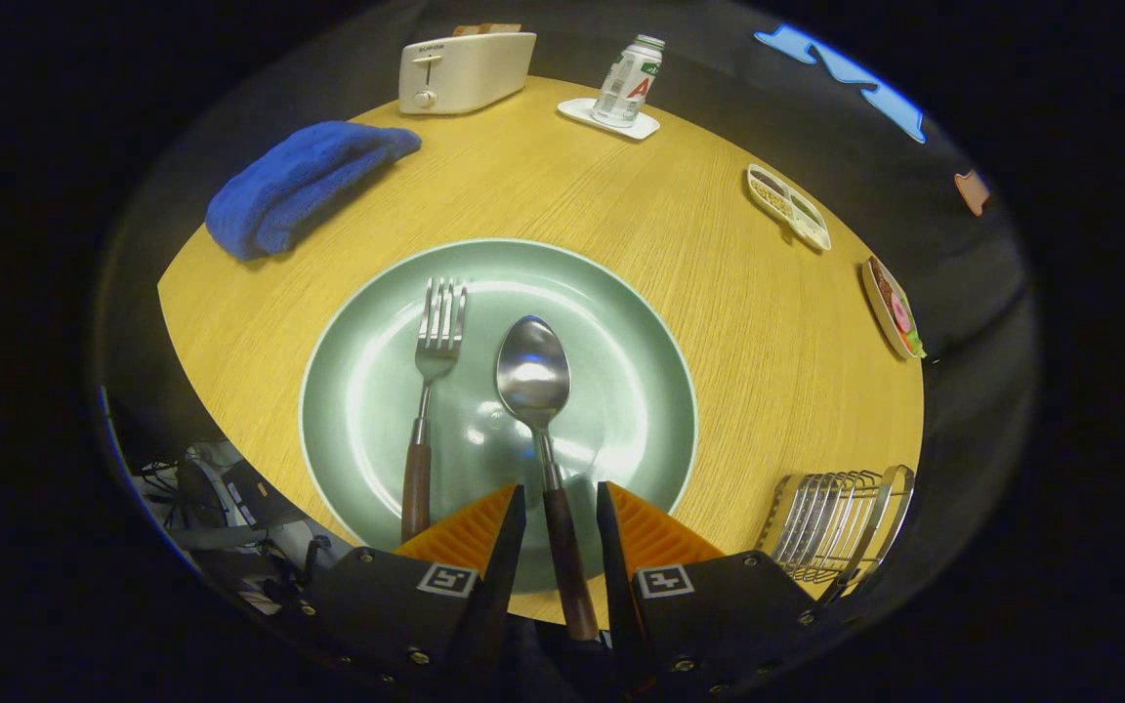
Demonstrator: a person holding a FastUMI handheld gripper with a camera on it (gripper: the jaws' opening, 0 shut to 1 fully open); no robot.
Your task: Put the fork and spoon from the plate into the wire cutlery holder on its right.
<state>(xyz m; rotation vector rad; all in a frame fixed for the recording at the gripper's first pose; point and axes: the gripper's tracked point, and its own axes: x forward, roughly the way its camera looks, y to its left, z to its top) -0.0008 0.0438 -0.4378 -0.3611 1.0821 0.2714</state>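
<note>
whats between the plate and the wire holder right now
In the gripper view, only bare wooden table lies between the plate and the wire cutlery holder. The gripper fingers straddle the spoon handle without clearly pressing it.

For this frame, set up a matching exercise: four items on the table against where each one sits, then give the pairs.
Items
1. spoon
2. fork
3. blue towel
4. wire cutlery holder

Places
A. on the plate, beside the tool's fingers, outside the gap
B. off the plate, to its right
C. on the plate, its handle in the gap of the open tool
D. beyond the plate, near the toaster

Pairs: 1-C, 2-A, 3-D, 4-B
</note>
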